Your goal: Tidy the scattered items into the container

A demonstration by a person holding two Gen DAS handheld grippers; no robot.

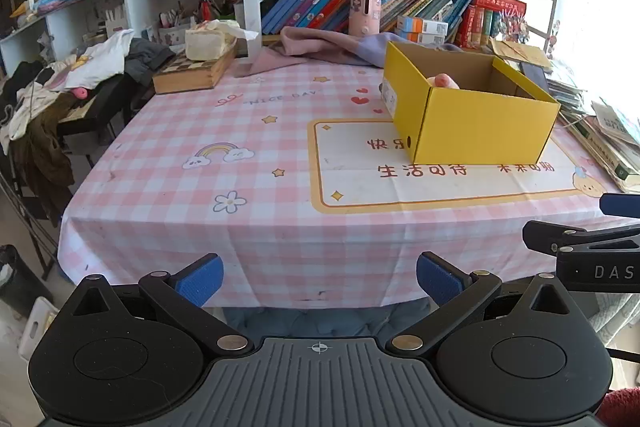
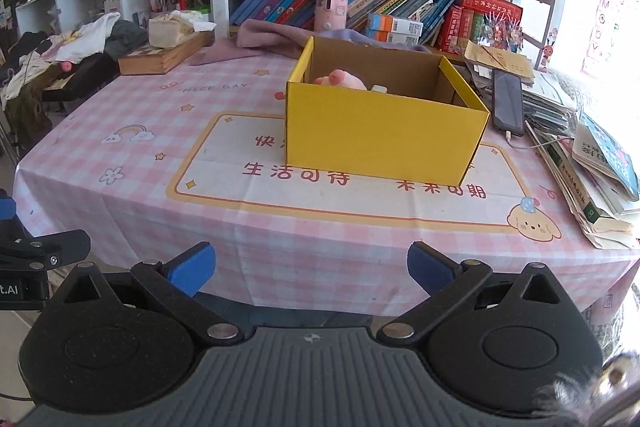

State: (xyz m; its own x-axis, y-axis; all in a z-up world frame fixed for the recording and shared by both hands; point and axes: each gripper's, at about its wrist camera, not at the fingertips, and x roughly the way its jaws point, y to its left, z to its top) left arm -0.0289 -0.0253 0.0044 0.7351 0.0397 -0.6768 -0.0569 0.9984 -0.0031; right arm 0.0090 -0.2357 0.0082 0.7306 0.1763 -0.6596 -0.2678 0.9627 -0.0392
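Note:
A yellow cardboard box [image 1: 484, 125] [image 2: 380, 135] stands open-topped on the pink checked tablecloth [image 1: 240, 155] [image 2: 132, 163], right of centre. Inside it a pink soft item [image 1: 443, 80] [image 2: 340, 79] pokes above the rim, and a small white item [image 2: 379, 89] shows beside it in the right wrist view. My left gripper [image 1: 320, 281] hangs open in front of the table's near edge, with nothing between its blue pads. My right gripper [image 2: 311, 267] is also open and empty, level with the same edge. Each gripper shows at the border of the other's view.
A stack of books and papers [image 2: 600, 179] and a black phone [image 2: 507, 103] on a cable lie right of the box. A wooden chess box [image 1: 192, 71] with a tissue pack, a pink-purple cloth [image 1: 320, 47] and bookshelves [image 1: 400, 7] line the back. Clothes [image 1: 80, 75] pile at the left.

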